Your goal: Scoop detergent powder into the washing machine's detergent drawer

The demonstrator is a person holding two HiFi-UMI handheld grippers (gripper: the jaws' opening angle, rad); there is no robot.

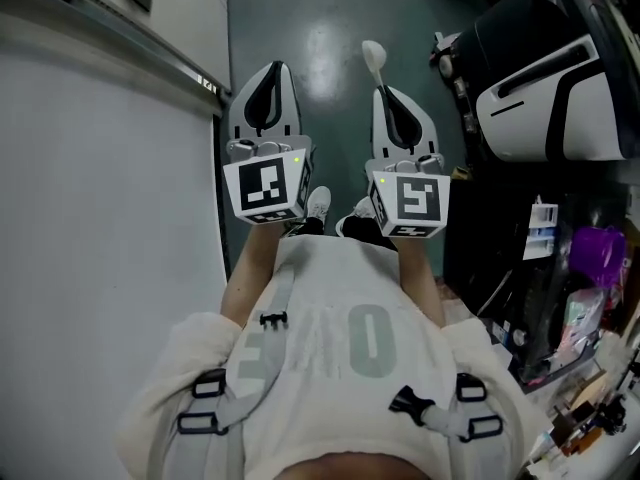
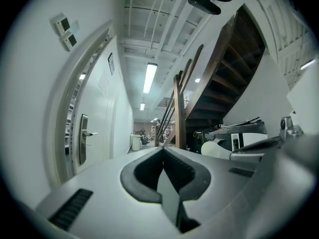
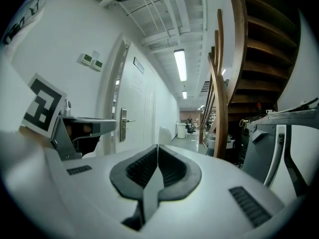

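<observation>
1. Scoop (image 1: 373,58) is in hand. The right gripper (image 1: 384,92) has its jaws pressed together on the handle, and the white bowl sticks out past the tips, above the floor (image 1: 320,18).
2. The left gripper (image 1: 273,68) has its jaws together with nothing between them.
3. We judge the task to be at its start or between steps. We stand upright with both grippers held side by side before the chest, pointing down a corridor. We cannot tell whether the bowl carries any powder.
4. We see neither powder nor drawer in any view. The white slab (image 1: 100,218) at our left could be the washer or a wall, and we cannot tell which.
5. The next move calls for finding the powder, turning toward it and dipping the bowl. The left gripper is free to pull the drawer or steady a box.
6. The floor strip ahead is open but narrow.
   - The slab's edge runs just beside the left gripper.
   - A black-and-white machine (image 1: 545,78) and a crowded shelf (image 1: 570,298) stand near the right gripper.
   - A wooden post (image 3: 218,108) lies ahead to the right.
   - On a wide swing, we think the long scoop could catch an edge.
</observation>
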